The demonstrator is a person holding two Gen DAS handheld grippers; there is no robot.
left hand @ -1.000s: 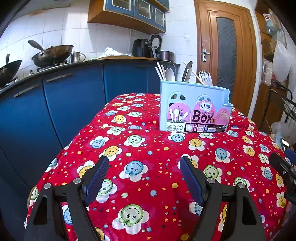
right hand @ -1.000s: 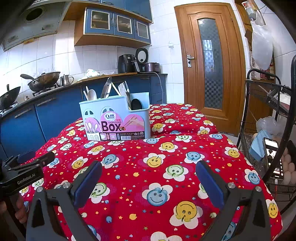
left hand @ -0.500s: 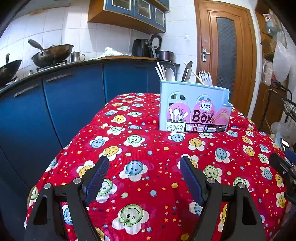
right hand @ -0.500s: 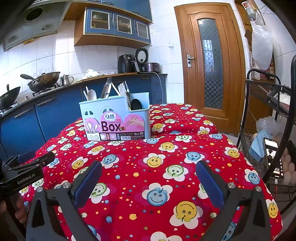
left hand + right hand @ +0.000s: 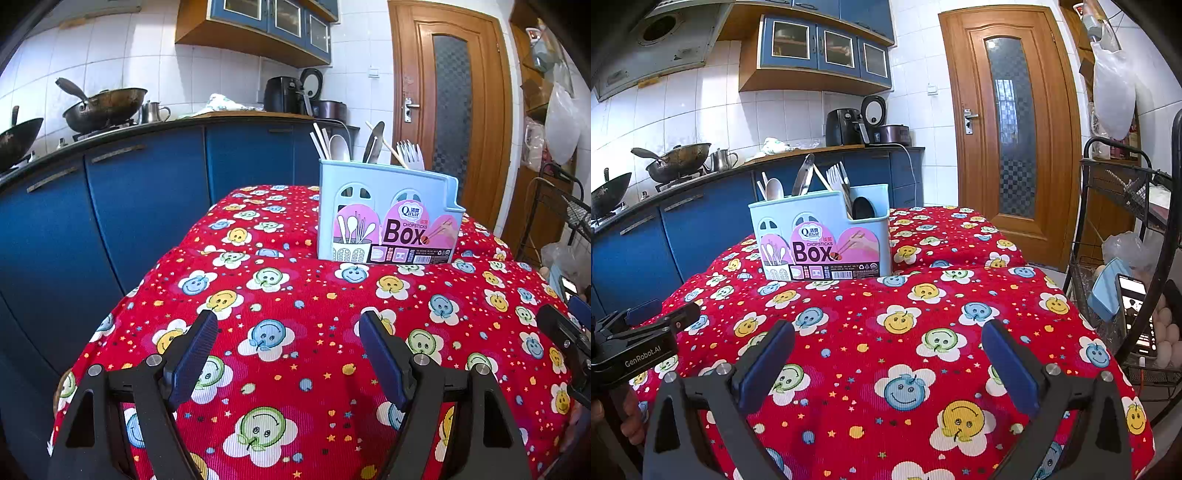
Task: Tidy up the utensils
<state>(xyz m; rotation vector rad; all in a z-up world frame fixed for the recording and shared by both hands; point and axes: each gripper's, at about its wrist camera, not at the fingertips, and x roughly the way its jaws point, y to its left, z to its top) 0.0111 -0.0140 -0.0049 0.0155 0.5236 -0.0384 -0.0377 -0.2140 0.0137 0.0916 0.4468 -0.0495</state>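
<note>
Nothing moved since a second ago, my left hand-held gripper [image 5: 286, 354] wide open, empty, right hand-held gripper [image 5: 886, 360] likewise, utensil box [image 5: 820, 236] upright mid-surface [image 5: 923, 332], maybe five utensils [image 5: 369, 146] inside

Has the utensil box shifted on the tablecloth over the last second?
No. The utensil box sits at the same spot against the tablecloth pattern and the door behind it.

Both cameras sit low over the near edge of the table [image 5: 295, 369], looking along their own fingers toward the utensil box [image 5: 388, 221] at mid-table. The left wrist view looks from the left corner, the right from the right; both share the box [image 5: 820, 240] and blue cabinets [image 5: 147, 192].
</note>
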